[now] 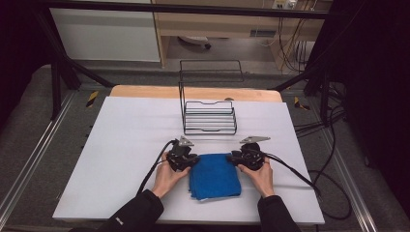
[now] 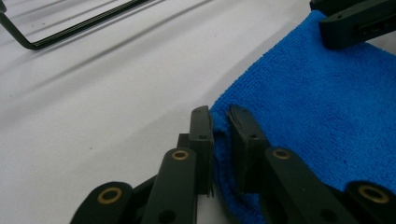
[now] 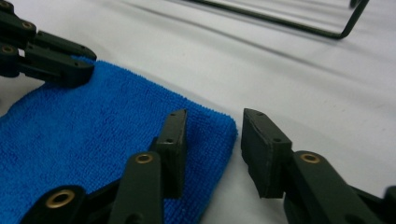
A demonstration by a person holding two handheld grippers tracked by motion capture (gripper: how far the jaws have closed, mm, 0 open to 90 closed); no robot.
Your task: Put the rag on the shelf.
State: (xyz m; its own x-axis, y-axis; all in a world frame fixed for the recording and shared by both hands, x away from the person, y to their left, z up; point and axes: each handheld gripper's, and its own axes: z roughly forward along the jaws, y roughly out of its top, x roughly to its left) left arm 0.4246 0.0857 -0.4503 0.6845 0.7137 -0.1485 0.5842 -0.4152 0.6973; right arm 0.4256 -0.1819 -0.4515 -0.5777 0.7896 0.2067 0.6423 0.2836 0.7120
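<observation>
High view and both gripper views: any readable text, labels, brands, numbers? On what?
No text can be read.
Sleeve: small pale mark, too blurred to read.
Blue towel, wire rack, left gripper, right gripper: no markings.

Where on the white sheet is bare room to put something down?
Bare: the white sheet left of the left claw, and the strip right of the right claw. Crowded: the middle, with the blue cloth between both claws and the wire rack just behind.

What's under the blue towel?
The white table shows all round the folded blue towel, so it lies on that. Anything beneath the towel itself is covered.
</observation>
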